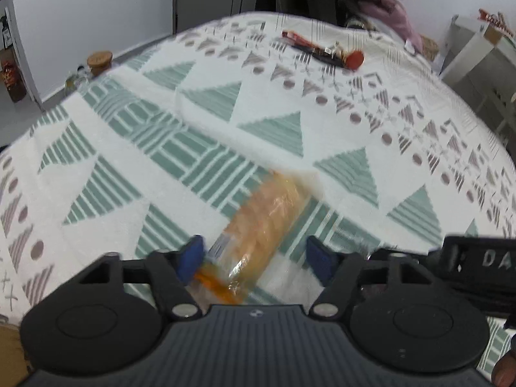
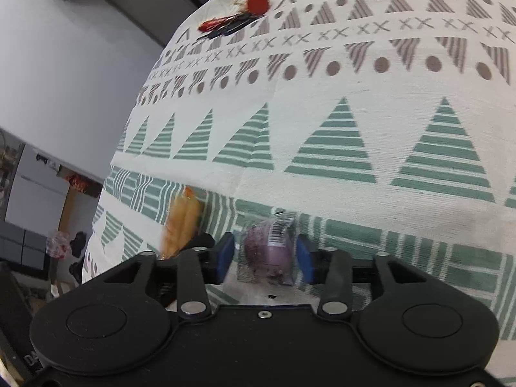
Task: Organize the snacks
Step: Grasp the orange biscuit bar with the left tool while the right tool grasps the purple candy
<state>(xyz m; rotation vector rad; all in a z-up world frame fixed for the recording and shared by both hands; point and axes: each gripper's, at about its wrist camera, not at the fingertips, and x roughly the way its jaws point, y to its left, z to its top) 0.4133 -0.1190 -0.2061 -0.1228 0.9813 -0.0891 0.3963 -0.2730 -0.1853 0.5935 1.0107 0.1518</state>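
Left hand-held gripper (image 1: 254,258) released astride orange snack pack (image 1: 258,229); right hand-held gripper (image 2: 265,259) flanking purple packet (image 2: 269,248), grasp uncertain; slick wrappers may slip.

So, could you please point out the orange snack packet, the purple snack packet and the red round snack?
orange snack packet (image 1: 264,222), left wrist view, middle of wrapper.
purple snack packet (image 2: 269,251), right wrist view, purple body.
red round snack (image 1: 354,59), left wrist view, centre.

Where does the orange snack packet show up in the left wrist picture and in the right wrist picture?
Left wrist view: orange snack packet lies low centre, between the open left gripper fingers.
Right wrist view: lower left, left of the right gripper, which brackets a purple packet.
Shared landmark: red-and-dark snack pile at the cloth's far end.
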